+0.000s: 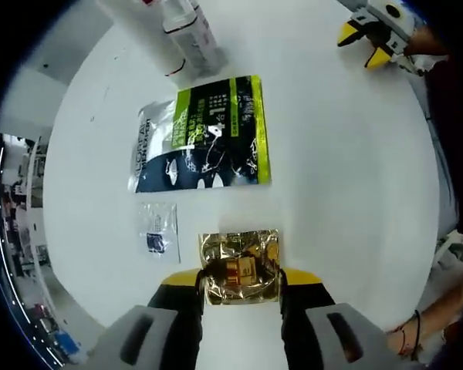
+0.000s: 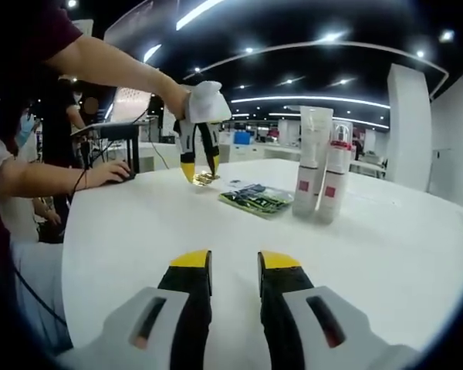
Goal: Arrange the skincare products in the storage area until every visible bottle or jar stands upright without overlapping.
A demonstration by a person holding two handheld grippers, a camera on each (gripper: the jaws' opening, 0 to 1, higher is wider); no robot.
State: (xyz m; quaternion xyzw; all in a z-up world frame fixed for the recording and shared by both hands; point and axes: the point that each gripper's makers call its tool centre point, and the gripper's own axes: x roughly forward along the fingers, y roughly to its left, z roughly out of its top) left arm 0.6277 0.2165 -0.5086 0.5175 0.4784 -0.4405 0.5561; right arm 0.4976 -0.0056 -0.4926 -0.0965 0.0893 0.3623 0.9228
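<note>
Right hand-held gripper (image 2: 234,270) low over the white tabletop (image 2: 386,254), jaws slightly apart, nothing between them. Two white bottles (image 2: 322,166) with red labels stand upright, touching, right of centre. Green-black sachet (image 2: 256,198) lies flat just left of them. Further back, left hand-held gripper (image 2: 198,176) points down at the tabletop, clamped on a small gold packet (image 2: 204,179). Person seated at left edge.

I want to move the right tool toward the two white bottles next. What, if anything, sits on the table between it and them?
Nothing visible does. The right tool hangs open over bare white table, and the two white bottles stand upright beyond it, a little to its right. The green-and-black sachet lies left of the bottles, off that line.
</note>
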